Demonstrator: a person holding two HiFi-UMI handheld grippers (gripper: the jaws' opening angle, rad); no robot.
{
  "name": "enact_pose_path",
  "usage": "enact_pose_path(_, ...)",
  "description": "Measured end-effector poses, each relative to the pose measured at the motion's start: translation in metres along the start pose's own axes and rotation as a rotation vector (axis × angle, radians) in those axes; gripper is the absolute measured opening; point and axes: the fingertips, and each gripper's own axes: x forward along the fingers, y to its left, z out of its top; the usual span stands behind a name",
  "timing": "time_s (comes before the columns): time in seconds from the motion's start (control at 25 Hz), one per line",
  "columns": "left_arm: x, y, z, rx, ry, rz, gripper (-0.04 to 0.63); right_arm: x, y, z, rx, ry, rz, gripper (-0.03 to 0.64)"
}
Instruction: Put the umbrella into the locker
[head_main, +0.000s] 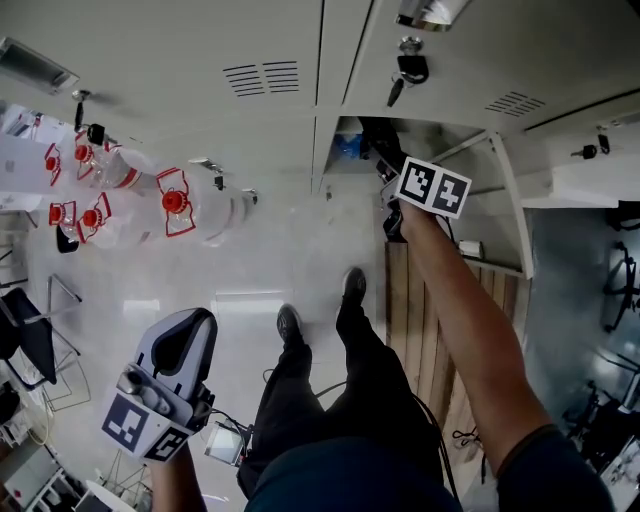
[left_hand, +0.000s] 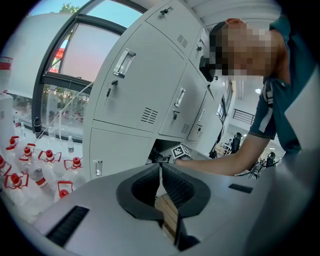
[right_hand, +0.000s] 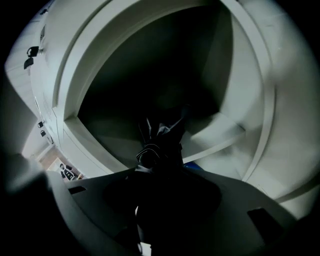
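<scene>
- Two jaws of the right gripper (right_hand: 160, 172) stand wide apart yet pinch the folded black umbrella (right_hand: 159, 136), which fills the gap between them.
- One axis governs the coming move: the umbrella's length runs along the line in which the gripper points. Its free, strapped end lies ahead of the jaws and tips slightly downward.
- That free end lies past the front edge of the open locker compartment (right_hand: 235, 70). The compartment's pale walls ring the umbrella on every side, and the dark back lies straight ahead.
- Whether the umbrella touches the compartment floor cannot be told, because the interior is too dark.
- In the head view the right arm (head_main: 470, 320) reaches out above the wooden boards (head_main: 420, 300), and the gripper's marker cube (head_main: 435, 188) sits at the compartment's front edge.
- The left gripper (left_hand: 160, 167) has its jaws pressed together, tips touching, with nothing between them. It hangs low at the person's side, well apart from the locker, so the right hand is much the nearer.
- Judged from this layout, the umbrella needs only to travel further along its own axis before the jaws let go. No turning appears necessary.
</scene>
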Motion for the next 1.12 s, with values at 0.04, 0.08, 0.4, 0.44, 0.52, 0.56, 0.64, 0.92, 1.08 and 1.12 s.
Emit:
enact_pose_path(0.04, 0.0, 0.001, -0.001, -0.002, 0.002, 0.002, 0.034, 0.006, -0.001, 0.001, -0.007, 0.006, -0.004, 0.186)
enact_pose_path(0.08, 0.0, 0.002, -0.003, -0.005, 0.003, 0.003, 0.034, 0.011, -0.001, 0.002, -0.015, 0.014, -0.01, 0.186)
enact_pose_path(0.4, 0.002, 0.01, -0.006, -0.017, 0.006, 0.008, 0.034, 0.041, -0.004, 0.002, -0.088, 0.064, -0.052, 0.189)
enact_pose_path(0.44, 0.002, 0.011, -0.006, -0.018, 0.007, 0.009, 0.034, 0.043, -0.003, 0.002, -0.093, 0.066, -0.057, 0.189)
enact_pose_path(0.52, 0.002, 0.014, -0.007, -0.02, 0.01, 0.011, 0.034, 0.048, -0.002, 0.004, -0.105, 0.07, -0.067, 0.189)
enact_pose_path(0.56, 0.002, 0.015, -0.007, -0.021, 0.01, 0.011, 0.034, 0.05, -0.002, 0.005, -0.114, 0.073, -0.071, 0.189)
enact_pose_path(0.64, 0.003, 0.017, -0.007, -0.023, 0.011, 0.01, 0.034, 0.055, -0.002, 0.007, -0.132, 0.08, -0.079, 0.189)
enact_pose_path(0.92, 0.008, 0.018, -0.004, -0.021, 0.009, 0.002, 0.034, 0.07, -0.001, 0.02, -0.181, 0.105, -0.083, 0.19)
enact_pose_path(1.08, 0.01, 0.017, -0.004, -0.02, 0.011, -0.003, 0.034, 0.08, -0.002, 0.029, -0.189, 0.106, -0.079, 0.192)
enact_pose_path(1.12, 0.01, 0.017, -0.004, -0.02, 0.012, -0.004, 0.034, 0.084, -0.003, 0.031, -0.202, 0.103, -0.071, 0.193)
